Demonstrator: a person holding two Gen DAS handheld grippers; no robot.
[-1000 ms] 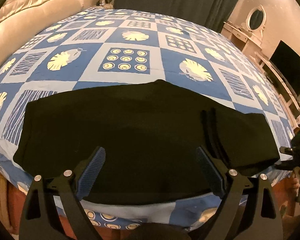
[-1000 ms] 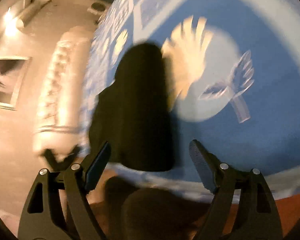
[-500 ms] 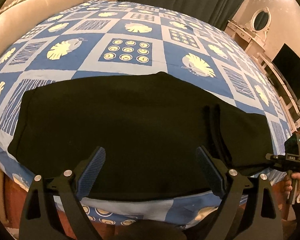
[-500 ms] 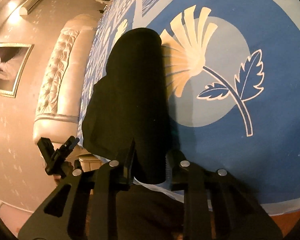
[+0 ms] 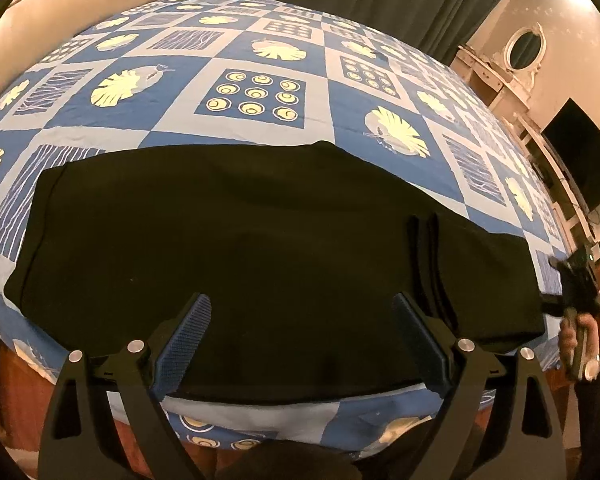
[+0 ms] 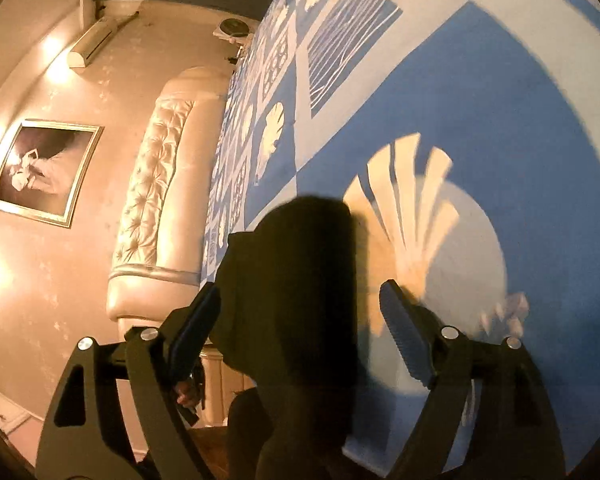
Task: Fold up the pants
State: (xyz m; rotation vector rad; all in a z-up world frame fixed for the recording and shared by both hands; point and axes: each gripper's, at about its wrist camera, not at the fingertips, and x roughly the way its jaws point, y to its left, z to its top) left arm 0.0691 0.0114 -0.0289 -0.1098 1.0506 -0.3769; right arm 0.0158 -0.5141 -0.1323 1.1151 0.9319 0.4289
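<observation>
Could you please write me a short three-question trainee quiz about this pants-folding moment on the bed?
1. True or false: the left gripper is shut on the black pants.
2. What do the pants lie on? A) a wooden floor B) a blue patterned bedspread C) a chair
3. How do the jaws of the right gripper stand?

Key: 1. False, it is open. 2. B. 3. Open, with the end of the pants between them.

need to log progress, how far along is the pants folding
Done: the black pants lie flat across the patterned bedspread as one wide band, apparently folded lengthwise. In hand: nothing; left gripper and right gripper are both open at the near edge and one end. Left: the crosswise folds.
</observation>
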